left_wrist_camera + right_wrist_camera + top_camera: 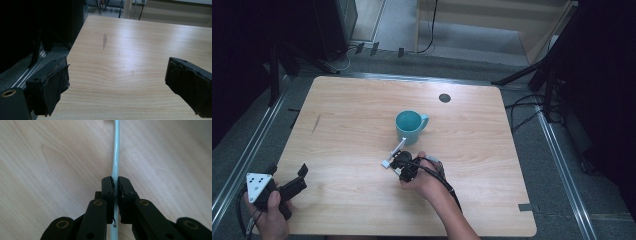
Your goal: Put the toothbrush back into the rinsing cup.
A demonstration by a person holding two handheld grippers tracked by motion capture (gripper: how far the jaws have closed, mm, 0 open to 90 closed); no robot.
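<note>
1 teal mug [410,126] stood upright near the middle of the wooden counter [472,150], its handle turned toward the far right. Just in front of it, the right tool [398,159] was pressed together on 1 thin pale strip [395,151], which slanted from the tool up toward the mug's base; whether the strip touched the mug could not be told from above. In the right gripper view the 2 black jaws of that tool [116,185] pinched the pale blue strip [116,150] edge-on, and the strip ran straight ahead over the wood. The person's right hand [424,181] held the tool from behind, with 1 black cable trailing back along the forearm.

The left tool [302,176] sat at the near left edge of the counter, held in the left hand [271,215], with 1 grey plate [258,185] on top. Its 2 padded jaws stood spread wide in the left gripper view, with bare counter [130,62] between them and 1 grey smudge [104,41] on the wood farther off. 1 dark round hole [444,98] marked the far side of the counter.
</note>
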